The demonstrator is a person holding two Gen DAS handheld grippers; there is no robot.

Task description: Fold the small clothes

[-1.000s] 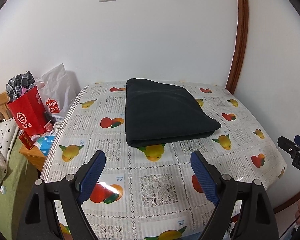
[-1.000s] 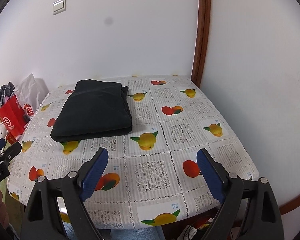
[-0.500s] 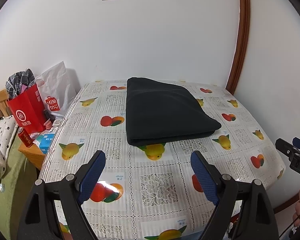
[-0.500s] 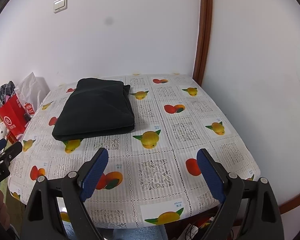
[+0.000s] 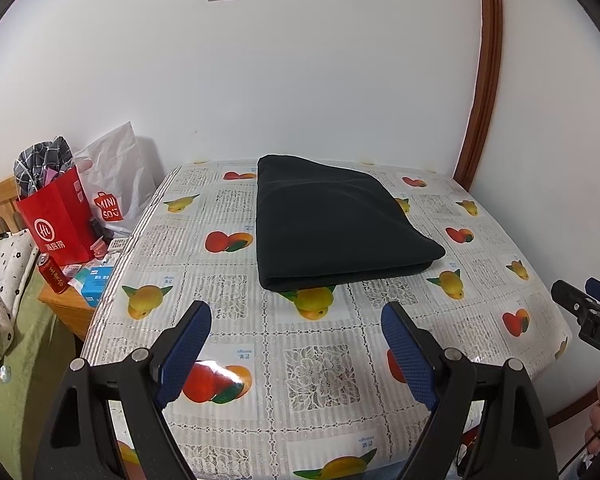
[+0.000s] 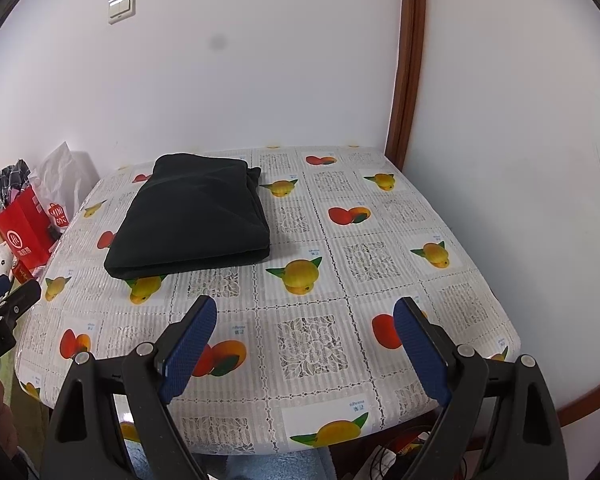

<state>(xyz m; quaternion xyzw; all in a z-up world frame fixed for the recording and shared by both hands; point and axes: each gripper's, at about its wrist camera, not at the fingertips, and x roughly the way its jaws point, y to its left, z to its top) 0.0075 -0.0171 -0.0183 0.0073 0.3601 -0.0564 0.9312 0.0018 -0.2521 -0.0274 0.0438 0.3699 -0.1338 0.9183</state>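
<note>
A dark folded garment (image 5: 336, 228) lies flat on the fruit-print tablecloth (image 5: 312, 364), toward the back of the table; it also shows in the right wrist view (image 6: 196, 220). My left gripper (image 5: 296, 344) is open and empty, held above the table's front part, well short of the garment. My right gripper (image 6: 306, 340) is open and empty, also over the front part, to the right of the garment. The right gripper's tip shows at the right edge of the left wrist view (image 5: 584, 312).
A red paper bag (image 5: 58, 220) and a white plastic bag (image 5: 112, 184) stand left of the table on a wooden stand with a red can (image 5: 54, 274). White walls close the back and right; a brown trim (image 5: 480, 80) runs up the corner.
Both grippers have drawn back and risen slightly from the table. The garment has not moved, and both grippers stay open.
</note>
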